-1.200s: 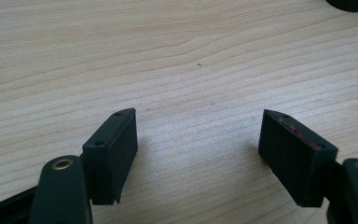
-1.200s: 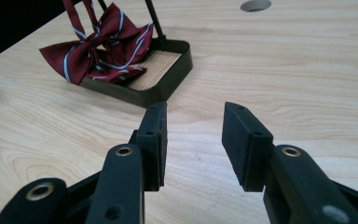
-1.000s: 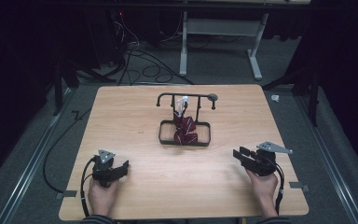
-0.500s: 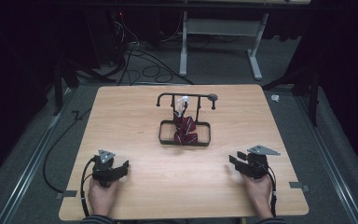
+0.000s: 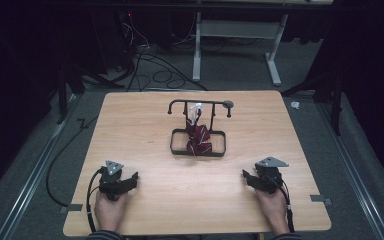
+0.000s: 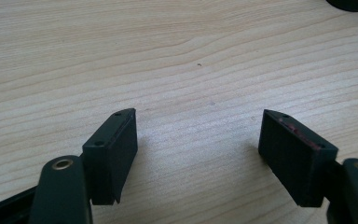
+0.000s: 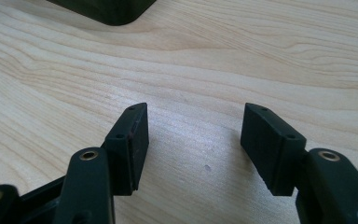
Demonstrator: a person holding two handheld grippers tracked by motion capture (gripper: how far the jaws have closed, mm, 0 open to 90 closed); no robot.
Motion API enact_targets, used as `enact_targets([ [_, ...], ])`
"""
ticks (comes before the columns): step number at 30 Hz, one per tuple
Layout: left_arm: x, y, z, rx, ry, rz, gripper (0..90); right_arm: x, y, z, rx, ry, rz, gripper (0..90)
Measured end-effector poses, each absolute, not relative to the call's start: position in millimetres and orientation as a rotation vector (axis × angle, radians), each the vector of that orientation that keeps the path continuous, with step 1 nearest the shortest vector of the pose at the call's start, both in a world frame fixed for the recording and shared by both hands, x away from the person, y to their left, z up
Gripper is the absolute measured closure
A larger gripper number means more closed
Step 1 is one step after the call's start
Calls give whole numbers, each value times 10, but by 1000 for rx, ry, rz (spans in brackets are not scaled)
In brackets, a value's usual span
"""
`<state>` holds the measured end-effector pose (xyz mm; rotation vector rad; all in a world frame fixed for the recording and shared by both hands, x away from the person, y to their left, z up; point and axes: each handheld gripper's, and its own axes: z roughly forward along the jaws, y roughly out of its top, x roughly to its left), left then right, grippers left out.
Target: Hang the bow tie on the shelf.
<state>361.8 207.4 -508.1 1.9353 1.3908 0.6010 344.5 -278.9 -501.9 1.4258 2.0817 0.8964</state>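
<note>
One big wooden tabletop (image 5: 145,125) sits in the middle of a dark room. The floor around it is grey, with black cables lying on it. A white table frame stands behind the tabletop.

Near the middle of the tabletop stands a black stand (image 5: 198,142). It has a flat frame at the bottom and a bar across the top. A dark red cloth (image 5: 198,139) with thin pale stripes hangs from the bar by a white clip. The cloth droops down and bunches up inside the frame. The stand is well apart from both hands.

The person's two hands rest at the near edge of the tabletop, one on each side. Each hand holds a black gripper.

The left gripper (image 5: 130,180) lies low on the tabletop at the near left. In the left gripper view, the left gripper (image 6: 198,140) has its fingers (image 6: 114,149) spread wide, with bare wood between them. They hold nothing.

The right gripper (image 5: 247,177) lies low at the near right, with a grey plate on top. In the right gripper view, the right gripper (image 7: 193,140) has its fingers (image 7: 270,144) apart too. Its fingers have just been opening, and there is bare wood between them. A dark corner of the stand (image 7: 107,10) shows at the top of that view.
</note>
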Motion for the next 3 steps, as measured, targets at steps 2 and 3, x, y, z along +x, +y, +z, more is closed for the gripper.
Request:
enact_targets([
  [2,3617,2073,-5081,1936,1390,601,285,3446,-2788,-5019,1426,2082,895,423],
  [3,3617,2073,-5081,1936,1390,601,285,3446,-2786,-5019,1427,2082,895,418],
])
